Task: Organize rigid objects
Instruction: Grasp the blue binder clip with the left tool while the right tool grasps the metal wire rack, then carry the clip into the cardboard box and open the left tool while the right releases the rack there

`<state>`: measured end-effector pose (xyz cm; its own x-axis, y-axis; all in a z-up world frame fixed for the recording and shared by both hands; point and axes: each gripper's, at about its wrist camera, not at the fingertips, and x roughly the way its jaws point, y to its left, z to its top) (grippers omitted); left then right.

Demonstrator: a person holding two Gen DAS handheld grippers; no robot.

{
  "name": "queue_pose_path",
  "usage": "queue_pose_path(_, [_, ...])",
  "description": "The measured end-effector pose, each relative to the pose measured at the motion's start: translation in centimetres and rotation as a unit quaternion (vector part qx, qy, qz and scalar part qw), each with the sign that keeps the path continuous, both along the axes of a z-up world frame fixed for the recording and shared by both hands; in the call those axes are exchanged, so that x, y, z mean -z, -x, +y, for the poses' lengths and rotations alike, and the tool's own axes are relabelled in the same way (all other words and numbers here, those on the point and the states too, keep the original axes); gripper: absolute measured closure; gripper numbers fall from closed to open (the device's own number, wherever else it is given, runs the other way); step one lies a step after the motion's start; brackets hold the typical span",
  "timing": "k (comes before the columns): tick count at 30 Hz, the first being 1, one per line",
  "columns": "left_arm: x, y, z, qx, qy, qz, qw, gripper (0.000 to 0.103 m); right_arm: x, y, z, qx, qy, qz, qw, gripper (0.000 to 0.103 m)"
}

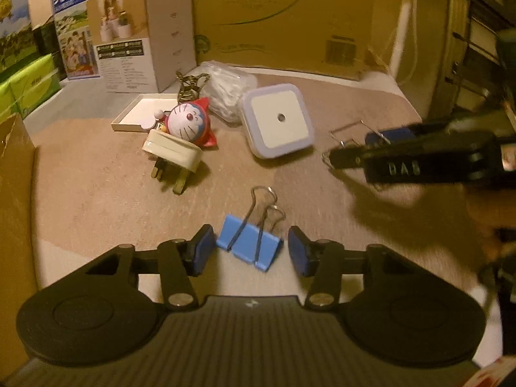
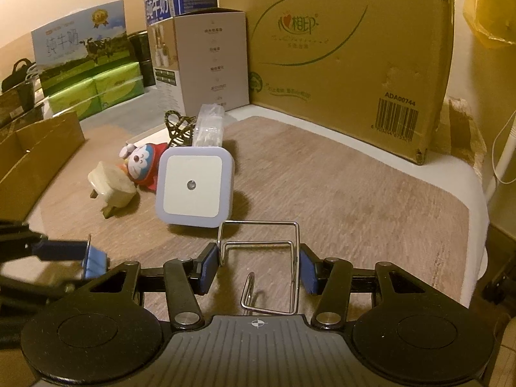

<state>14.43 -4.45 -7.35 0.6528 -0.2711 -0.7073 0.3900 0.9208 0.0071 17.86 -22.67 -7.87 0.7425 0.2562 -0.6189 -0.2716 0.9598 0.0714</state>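
Each claw is matte black plastic: a ribbed grey-black centre plate printed with a small white crosshair, flanked by two round, disc-like housings. Angled black linkage arms carry silver rivets or screws at their pivots. The left claw (image 1: 251, 250) ends in blue rubber pads (image 1: 203, 247), as does the right claw (image 2: 258, 267). Seen side-on from the left wrist camera, the right claw is blurred; raised letters on it may read "DAS".

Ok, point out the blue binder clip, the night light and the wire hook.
Binder clip (image 1: 248, 247): left wrist view, on its blue body.
Night light (image 2: 193, 185): right wrist view, on its white face.
Wire hook (image 2: 258, 243): right wrist view, on its upper crossbar.
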Motion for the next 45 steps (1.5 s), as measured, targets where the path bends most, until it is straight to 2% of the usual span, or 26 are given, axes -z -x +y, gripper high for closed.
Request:
queue_pose_path(6, [-0.1,-0.3,0.2,0.026,-0.035,-0.011,0.9990,0.047,0.0,0.4,-0.1,0.003,-0.001,0.001,1.000,0.051])
queue_pose_path(13, [0.1,-1.5,-0.2,0.019,-0.021,-0.004,0.9996,0.047,0.4,0.3,0.3,-0.001,-0.001,0.006,1.000,0.051])
queue_pose_path(17, [-0.1,-1.2,-0.5,0.017,-0.016,0.005,0.9997,0.056,0.3,0.3,0.3,0.000,-0.002,0.006,1.000,0.051])
queue_pose_path(25, [-0.2,0.0,-0.5,0.030,-0.011,0.014,0.9994,0.056,0.2,0.3,0.3,0.001,-0.003,0.005,1.000,0.051])
queue_pose_path(31, [-0.1,-0.8,-0.1,0.008,0.000,0.014,0.9999,0.061,0.3,0.4,0.3,-0.001,-0.004,0.006,1.000,0.051])
queue_pose_path(33, [-0.1,-0.8,-0.2,0.004,0.000,0.011,0.9999,0.067,0.3,0.4,0.3,-0.001,-0.004,0.007,1.000,0.051])
queue_pose_path(38, [-0.3,-0.3,-0.4,-0.012,0.000,0.010,0.9999,0.068,0.1,0.7,0.4,0.001,-0.004,0.006,1.000,0.051])
queue_pose_path(45, [-0.9,1.7,0.5,-0.065,0.014,0.013,0.9977,0.068,-1.0,1.9,0.9,-0.003,-0.007,-0.002,1.000,0.051])
